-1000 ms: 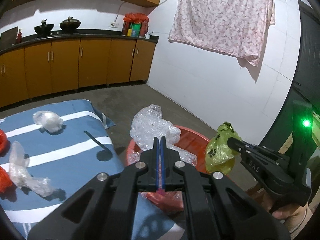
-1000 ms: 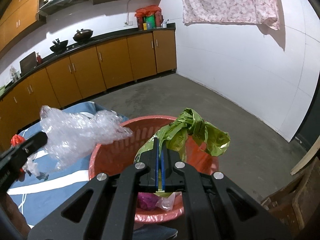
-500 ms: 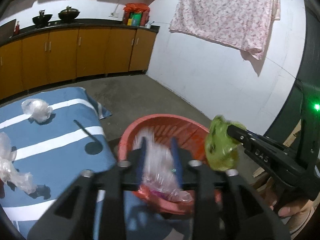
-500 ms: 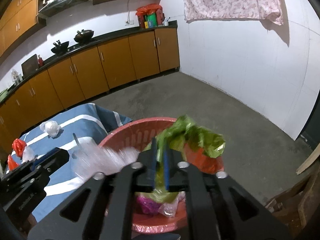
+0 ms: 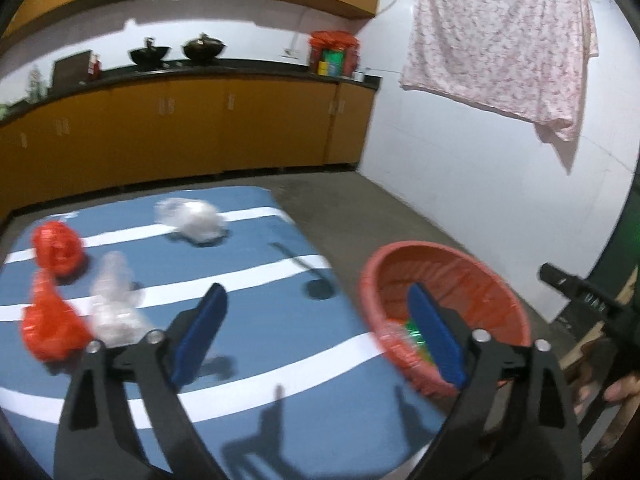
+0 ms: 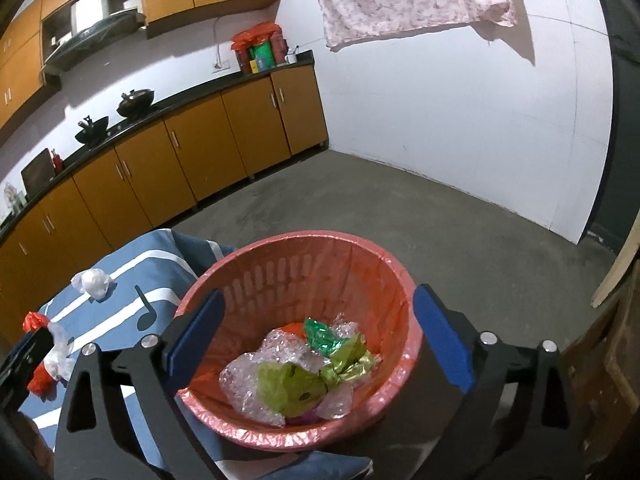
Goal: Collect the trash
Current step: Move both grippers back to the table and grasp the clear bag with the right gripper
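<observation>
Both of your grippers have just been opening and now gape empty: left gripper [image 5: 316,336], right gripper [image 6: 318,338]. Green bag [image 6: 294,390] and bubble wrap [image 6: 244,384] lie in the red basket [image 6: 400,280] directly below your right gripper. Remaining trash [image 5: 56,248] sits on the striped surface [image 5: 256,320] ahead-left of your left gripper.

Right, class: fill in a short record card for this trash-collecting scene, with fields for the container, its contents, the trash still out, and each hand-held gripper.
container: round red plastic basket, beside the table
contents: crumpled yellow-green plastic bag, clear bubble wrap, green foil wrapper
surface: blue cloth with white stripes
trash still out: two red plastic bags, two clear plastic wads
left hand-held gripper: open, empty, jaws just opened
right hand-held gripper: open, empty, above the basket, jaws just opened
</observation>
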Tool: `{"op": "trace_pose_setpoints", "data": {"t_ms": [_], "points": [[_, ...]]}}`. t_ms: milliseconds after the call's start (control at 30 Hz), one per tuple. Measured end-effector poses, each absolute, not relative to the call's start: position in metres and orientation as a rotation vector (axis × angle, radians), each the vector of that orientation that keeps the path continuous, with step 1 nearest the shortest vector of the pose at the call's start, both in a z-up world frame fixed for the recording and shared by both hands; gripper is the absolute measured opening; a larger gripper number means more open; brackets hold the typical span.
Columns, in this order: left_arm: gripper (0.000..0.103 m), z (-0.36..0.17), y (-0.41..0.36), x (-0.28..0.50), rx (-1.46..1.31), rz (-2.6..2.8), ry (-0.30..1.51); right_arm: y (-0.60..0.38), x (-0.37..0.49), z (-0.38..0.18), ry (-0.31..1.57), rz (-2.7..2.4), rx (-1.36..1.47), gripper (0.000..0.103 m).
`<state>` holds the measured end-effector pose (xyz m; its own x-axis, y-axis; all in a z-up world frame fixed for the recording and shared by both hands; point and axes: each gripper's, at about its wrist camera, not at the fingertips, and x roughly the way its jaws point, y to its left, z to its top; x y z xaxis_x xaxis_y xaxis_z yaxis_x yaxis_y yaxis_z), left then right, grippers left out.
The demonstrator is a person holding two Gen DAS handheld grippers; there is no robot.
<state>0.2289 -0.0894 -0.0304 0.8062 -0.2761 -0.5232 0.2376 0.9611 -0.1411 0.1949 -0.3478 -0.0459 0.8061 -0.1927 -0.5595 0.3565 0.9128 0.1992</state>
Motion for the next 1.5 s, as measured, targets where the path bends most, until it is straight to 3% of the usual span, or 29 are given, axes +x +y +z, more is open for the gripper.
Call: {"op": "trace_pose_setpoints", "data": {"t_ms": [133,500,800,1067,1200,1500], "points": [[0.099,-0.033,-0.057,0.216,-0.064,-0.198,0.574,-0.326,0.199,-0.048,0.579,-0.293,0.257,0.096],[0.099,-0.052,0.065,0.182,-0.005,0.113,0.585,-0.235,0.217,-0.051,0.611,-0.1,0.118,0.096],[0.099,-0.058,0.152,0.165,-0.11,0.297,0.612,-0.126,0.238,-0.056,0.632,0.151,0.018,0.096],[0.099,-0.058,0.191,0.157,-0.166,0.347,0.617,-0.047,0.261,-0.07,0.655,0.342,-0.097,0.094],[0.099,-0.061,0.205,0.156,-0.185,0.376,0.622,-0.027,0.272,-0.086,0.716,0.381,-0.11,0.088],[0.099,-0.069,0.228,0.159,-0.229,0.41,0.637,0.002,0.295,-0.106,0.778,0.418,-0.168,0.084]]}}
